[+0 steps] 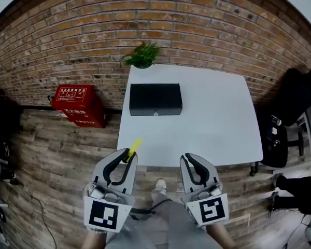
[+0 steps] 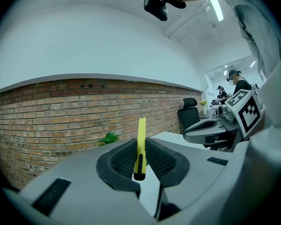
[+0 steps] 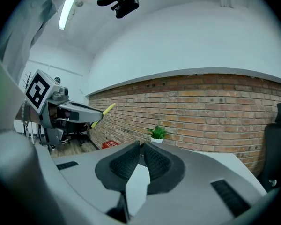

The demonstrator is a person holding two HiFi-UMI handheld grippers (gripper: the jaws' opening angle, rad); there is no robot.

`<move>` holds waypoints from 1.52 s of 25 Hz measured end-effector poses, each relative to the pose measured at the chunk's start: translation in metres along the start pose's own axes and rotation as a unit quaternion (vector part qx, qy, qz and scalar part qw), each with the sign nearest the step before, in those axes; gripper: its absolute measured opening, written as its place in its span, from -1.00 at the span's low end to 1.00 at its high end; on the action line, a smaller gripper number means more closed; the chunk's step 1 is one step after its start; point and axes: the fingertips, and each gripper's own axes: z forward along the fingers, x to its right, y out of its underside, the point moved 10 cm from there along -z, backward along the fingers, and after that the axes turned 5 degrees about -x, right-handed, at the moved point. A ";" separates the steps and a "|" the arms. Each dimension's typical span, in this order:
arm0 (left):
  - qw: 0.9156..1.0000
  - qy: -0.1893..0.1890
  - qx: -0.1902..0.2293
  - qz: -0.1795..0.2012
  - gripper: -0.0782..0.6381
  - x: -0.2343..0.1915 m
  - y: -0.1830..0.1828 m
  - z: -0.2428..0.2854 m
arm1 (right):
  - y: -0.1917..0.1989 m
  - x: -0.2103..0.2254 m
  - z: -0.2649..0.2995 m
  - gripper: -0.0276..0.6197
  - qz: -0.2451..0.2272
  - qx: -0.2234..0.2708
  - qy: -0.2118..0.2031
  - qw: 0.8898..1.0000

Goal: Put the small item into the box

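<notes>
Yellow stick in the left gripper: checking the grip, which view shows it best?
Left gripper view: the slim yellow, black-ended stick stands clamped between the jaws. Head view shows only its tip; right gripper view, a distant sliver.

A red brick wall (image 1: 207,30) runs across at twelve o'clock, with plain white wall (image 3: 187,41) above the brick. The floor (image 1: 57,154) is grey-brown wood planking. A white table (image 1: 217,123) stands square against the brick. On its far edge, at about eleven o'clock, sits a small green potted plant (image 1: 142,55). A red case (image 1: 78,105) rests on the floor at the foot of the wall, at ten o'clock from the table. A black office chair (image 2: 191,114) stands off at three o'clock. A strip light (image 2: 216,6) glows on the ceiling.
</notes>
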 end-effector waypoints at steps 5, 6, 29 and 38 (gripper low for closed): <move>1.000 -0.021 -0.002 -0.017 -0.60 -0.006 -0.011 0.039 | -0.009 0.036 0.033 -0.73 0.001 0.010 -0.016 1.000; 1.000 -0.023 -0.003 -0.017 -0.60 -0.008 -0.012 0.047 | -0.010 0.043 0.039 -0.73 -0.001 0.010 -0.020 1.000; 0.999 -0.044 -0.009 -0.032 -0.60 -0.017 -0.026 0.106 | -0.011 0.087 0.082 -0.73 -0.011 -0.002 -0.047 0.999; 0.999 -0.041 -0.012 -0.028 -0.60 -0.032 -0.027 0.117 | -0.018 0.085 0.097 -0.73 -0.003 -0.004 -0.052 0.999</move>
